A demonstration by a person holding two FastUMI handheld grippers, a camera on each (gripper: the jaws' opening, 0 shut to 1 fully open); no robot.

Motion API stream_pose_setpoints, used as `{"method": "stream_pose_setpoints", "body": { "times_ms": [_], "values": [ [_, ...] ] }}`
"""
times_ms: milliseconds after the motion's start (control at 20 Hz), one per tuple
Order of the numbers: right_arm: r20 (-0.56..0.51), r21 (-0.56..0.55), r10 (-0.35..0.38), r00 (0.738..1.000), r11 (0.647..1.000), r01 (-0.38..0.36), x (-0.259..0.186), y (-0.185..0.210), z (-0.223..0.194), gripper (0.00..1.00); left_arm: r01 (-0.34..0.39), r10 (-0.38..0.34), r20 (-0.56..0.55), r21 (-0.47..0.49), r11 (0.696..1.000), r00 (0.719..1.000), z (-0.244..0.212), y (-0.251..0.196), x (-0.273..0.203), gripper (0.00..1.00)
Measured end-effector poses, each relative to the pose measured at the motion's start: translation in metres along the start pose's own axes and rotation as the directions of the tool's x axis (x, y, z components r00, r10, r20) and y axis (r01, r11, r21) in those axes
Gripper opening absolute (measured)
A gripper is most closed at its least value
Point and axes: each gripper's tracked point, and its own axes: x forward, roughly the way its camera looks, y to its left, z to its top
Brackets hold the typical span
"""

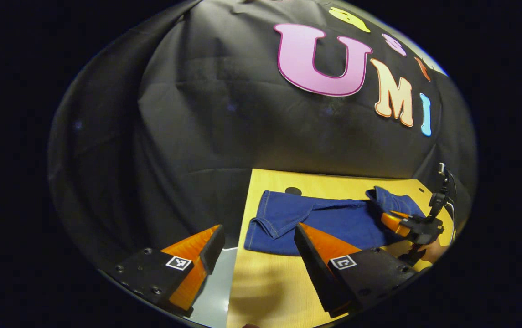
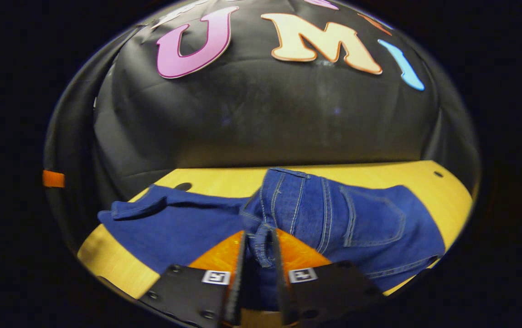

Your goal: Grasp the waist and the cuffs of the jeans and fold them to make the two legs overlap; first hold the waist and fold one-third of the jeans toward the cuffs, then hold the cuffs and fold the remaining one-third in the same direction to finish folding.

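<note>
One pair of jeans [image 1: 329, 218] lies across my table [image 1: 270, 282], bare wood along its near edge. My left gripper [image 1: 258, 250] hangs apart; my right gripper [image 2: 258, 255] clamps the waist [image 2: 263, 239].

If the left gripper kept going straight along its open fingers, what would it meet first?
Most likely the cuff end of the jeans, lying on the table just ahead of the left gripper. Its jaws are open with bare tabletop between them, so it might brush the table first; depth is unclear.
</note>
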Motion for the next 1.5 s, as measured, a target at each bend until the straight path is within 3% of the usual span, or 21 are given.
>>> {"method": "stream_pose_setpoints", "body": {
  "times_ms": [150,350,600,800,900,1050,1200,1250,1300,1400,1500],
  "values": [
    [0.021,-0.059,0.023,1.000,0.998,-0.021,-0.022,0.004,0.010,1.00,0.057,-0.056,-0.033,0.027,0.998,0.998,-0.012,-0.011,0.039,0.94],
    [0.012,-0.124,0.008,1.000,0.992,-0.006,-0.062,-0.018,0.020,1.00,0.091,-0.083,-0.091,0.088,0.992,0.992,-0.027,-0.014,0.098,0.94],
    [0.010,-0.167,-0.079,0.997,0.983,0.080,-0.099,-0.067,0.028,1.00,0.107,-0.095,-0.134,0.088,0.990,0.986,-0.037,-0.003,0.154,0.94],
    [0.005,-0.153,-0.128,0.992,0.980,0.127,-0.119,-0.086,0.028,1.00,0.120,-0.089,-0.232,0.121,0.985,0.969,-0.065,-0.006,0.170,0.96],
    [0.005,-0.158,-0.138,0.990,0.978,0.138,-0.124,-0.091,0.027,1.00,0.116,-0.087,-0.224,0.122,0.986,0.971,-0.064,-0.008,0.174,0.96],
    [0.011,-0.159,-0.135,0.991,0.978,0.135,-0.126,-0.089,0.027,1.00,0.149,-0.121,-0.231,0.109,0.983,0.965,-0.069,-0.022,0.171,0.79],
    [0.013,-0.158,-0.117,0.993,0.981,0.117,-0.127,-0.084,0.028,1.00,0.165,-0.132,-0.232,0.129,0.978,0.964,-0.070,-0.035,0.172,0.21],
    [0.015,-0.155,-0.106,0.994,0.982,0.107,-0.128,-0.083,0.029,1.00,0.154,-0.115,-0.234,0.158,0.975,0.966,-0.068,-0.033,0.172,0.20],
    [0.022,-0.154,-0.094,0.995,0.983,0.097,-0.129,-0.082,0.033,1.00,0.140,-0.090,-0.250,0.192,0.971,0.964,-0.064,-0.034,0.173,0.02],
    [0.040,-0.156,-0.080,0.996,0.984,0.086,-0.133,-0.086,0.041,0.99,0.105,-0.034,-0.299,0.226,0.968,0.954,-0.060,-0.035,0.165,0.00],
    [0.062,-0.164,-0.072,0.995,0.983,0.081,-0.140,-0.093,0.053,0.99,0.122,-0.073,-0.268,0.170,0.978,0.961,-0.037,-0.057,0.158,0.00]
  ]
}}
